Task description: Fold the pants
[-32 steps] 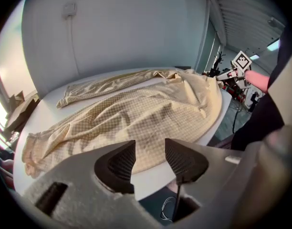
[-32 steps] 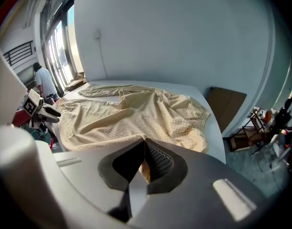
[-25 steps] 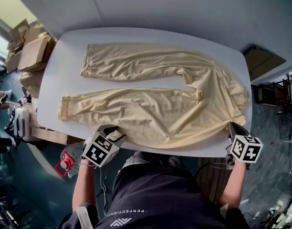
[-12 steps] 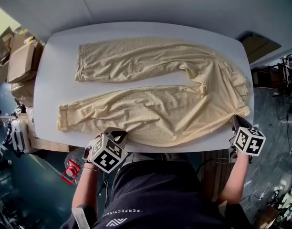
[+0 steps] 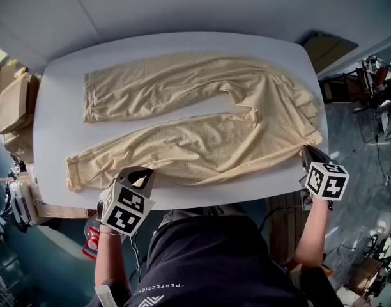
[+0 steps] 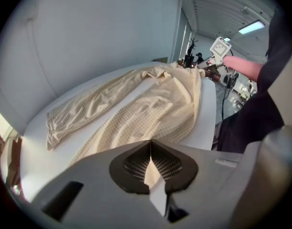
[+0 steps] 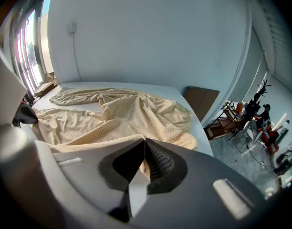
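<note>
Cream checked pants (image 5: pixel 202 126) lie spread flat on the white oval table (image 5: pixel 58 107), both legs pointing left and the waist at the right. My left gripper (image 5: pixel 141 173) sits at the near edge of the near leg, shut on a fold of that fabric; in the left gripper view a cream sliver shows between the pads of the left gripper (image 6: pixel 151 162). My right gripper (image 5: pixel 306 151) is shut on the near corner of the waistband, and cloth fills the jaws of the right gripper (image 7: pixel 145 151). The pants (image 7: pixel 122 113) stretch away from it.
Cardboard boxes (image 5: pixel 10 104) are stacked off the table's left end. A red object (image 5: pixel 90 243) lies on the floor below the left hand. A brown panel (image 5: pixel 326 47) and cluttered shelving (image 5: pixel 374 82) stand to the right. The person's body presses against the table's near edge.
The left gripper's jaws, open one second ago, have closed on the near leg's edge, and the gripper has shifted slightly left. The right gripper has kept its grip at the waistband.
</note>
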Available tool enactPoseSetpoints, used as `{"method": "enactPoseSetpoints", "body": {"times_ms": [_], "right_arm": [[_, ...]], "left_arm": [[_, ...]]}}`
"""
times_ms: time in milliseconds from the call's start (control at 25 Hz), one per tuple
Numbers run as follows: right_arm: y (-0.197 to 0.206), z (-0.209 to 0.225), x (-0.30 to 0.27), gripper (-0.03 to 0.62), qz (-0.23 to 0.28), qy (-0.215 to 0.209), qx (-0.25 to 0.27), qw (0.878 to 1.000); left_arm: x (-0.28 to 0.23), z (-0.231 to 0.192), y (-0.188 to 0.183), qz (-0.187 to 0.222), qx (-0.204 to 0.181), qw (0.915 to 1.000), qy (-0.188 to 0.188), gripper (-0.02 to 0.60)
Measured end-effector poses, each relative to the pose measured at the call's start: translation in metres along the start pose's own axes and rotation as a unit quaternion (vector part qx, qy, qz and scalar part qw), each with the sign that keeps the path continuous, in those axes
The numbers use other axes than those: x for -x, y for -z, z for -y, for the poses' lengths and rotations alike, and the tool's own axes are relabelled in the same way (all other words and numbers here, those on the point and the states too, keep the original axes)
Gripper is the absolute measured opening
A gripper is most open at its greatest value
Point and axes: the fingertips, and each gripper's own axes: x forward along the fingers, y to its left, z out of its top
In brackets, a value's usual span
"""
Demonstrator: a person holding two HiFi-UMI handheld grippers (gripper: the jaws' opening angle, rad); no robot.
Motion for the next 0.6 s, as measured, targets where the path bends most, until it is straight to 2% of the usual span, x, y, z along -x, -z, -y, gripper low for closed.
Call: {"method": "enactPoseSetpoints", "body": {"times_ms": [80,240,440,600], "right_arm": [[-0.006,0.002,-0.003,0.009,0.007,-0.002,0.000,1.000],[-0.017,0.008,-0.005,0.009,0.023,-0.010,0.001,1.000],[-0.037,0.017,-0.006,0.009,0.042,-0.030,0.008,0.999],[-0.055,0.026,-0.008,0.009,0.054,-0.051,0.017,0.997]], "left_arm": [[0.009,-0.014,-0.013,0.011,0.010,0.9997,-0.020,0.009],[0.020,-0.033,-0.034,0.010,0.001,0.9977,-0.067,0.009],[0.026,-0.059,-0.062,0.017,0.021,0.9935,-0.111,0.009],[0.026,-0.077,-0.089,0.009,0.017,0.9898,-0.141,0.009]]}}
